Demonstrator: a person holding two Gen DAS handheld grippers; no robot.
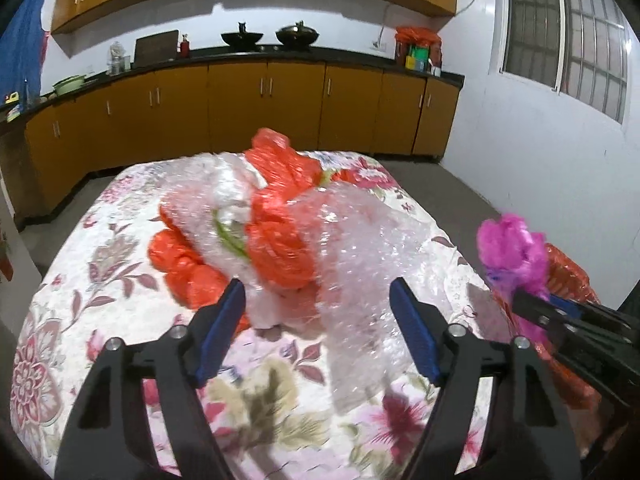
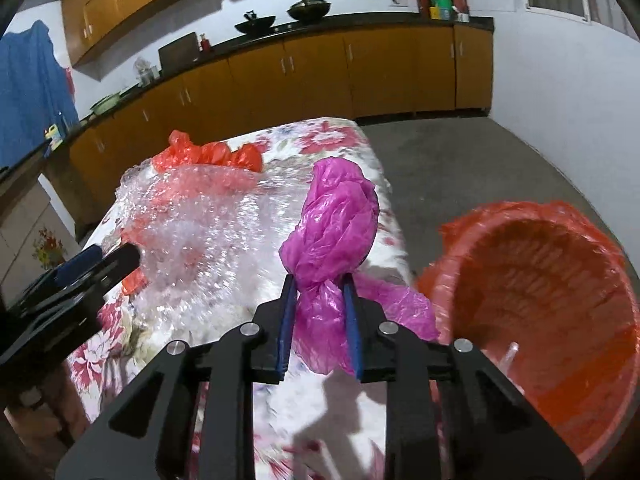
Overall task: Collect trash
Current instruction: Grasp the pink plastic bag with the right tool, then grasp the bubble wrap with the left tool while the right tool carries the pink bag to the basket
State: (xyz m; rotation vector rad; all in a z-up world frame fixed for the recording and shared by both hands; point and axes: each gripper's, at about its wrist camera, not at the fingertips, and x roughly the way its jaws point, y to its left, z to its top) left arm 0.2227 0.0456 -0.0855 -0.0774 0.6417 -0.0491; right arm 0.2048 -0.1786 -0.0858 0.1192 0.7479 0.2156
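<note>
Right wrist view: the right gripper (image 2: 320, 280) is pinching the pink bag (image 2: 336, 220) beside the bin (image 2: 560, 240) — its loose tail may be snagging the rim. The left gripper (image 1: 318, 312) is hanging jaws apart over the bubble wrap (image 1: 360, 240) — slippery stuff.

Each gripper is black plastic with big triangle holes cut in its arms. The left gripper (image 1: 318, 312) has two flat blue pads (image 1: 414, 332) on its fingers. The right gripper (image 2: 318, 304) has the same blue pads (image 2: 286, 328). Round silver screws (image 2: 250, 329) shine on the joints.
</note>
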